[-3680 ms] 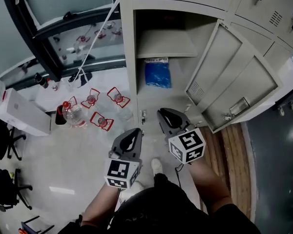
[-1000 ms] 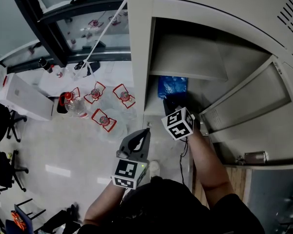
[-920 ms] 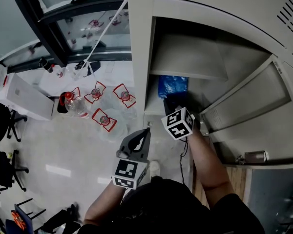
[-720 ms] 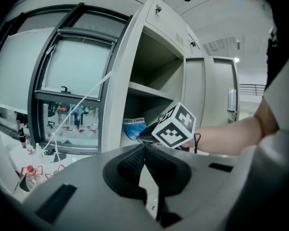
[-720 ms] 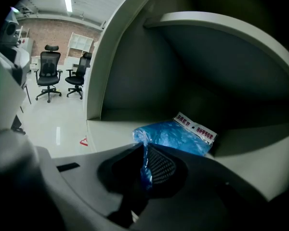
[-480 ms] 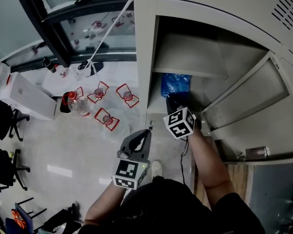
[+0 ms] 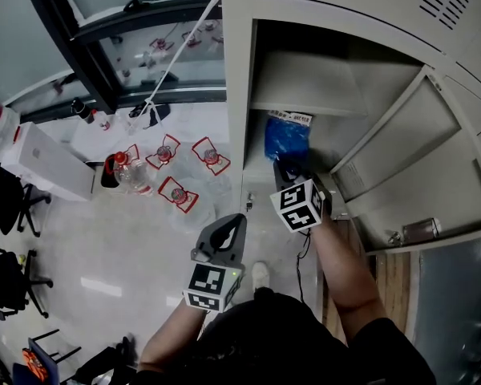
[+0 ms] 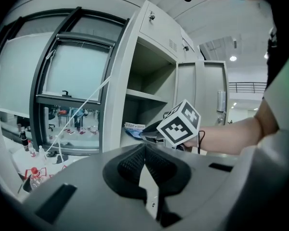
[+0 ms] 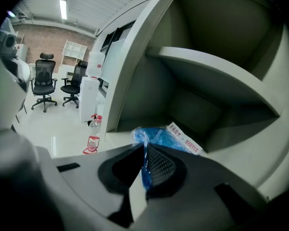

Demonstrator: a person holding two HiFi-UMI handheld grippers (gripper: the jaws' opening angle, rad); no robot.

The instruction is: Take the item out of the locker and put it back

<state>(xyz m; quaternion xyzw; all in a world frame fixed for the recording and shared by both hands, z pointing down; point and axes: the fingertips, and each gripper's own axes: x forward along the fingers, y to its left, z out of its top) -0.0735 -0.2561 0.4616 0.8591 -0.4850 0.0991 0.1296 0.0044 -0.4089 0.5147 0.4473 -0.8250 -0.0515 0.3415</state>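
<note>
Bag [image 9: 160, 139]: blue crinkled plastic with a white printed strip at the far end. It is lying just ahead of the right gripper [image 7: 284, 169], its near edge sitting pinched between jaws that have just been closing. Locker [image 7: 239, 95]: grey metal, its door standing open to the jaws' right and a shelf sitting above them.
</note>
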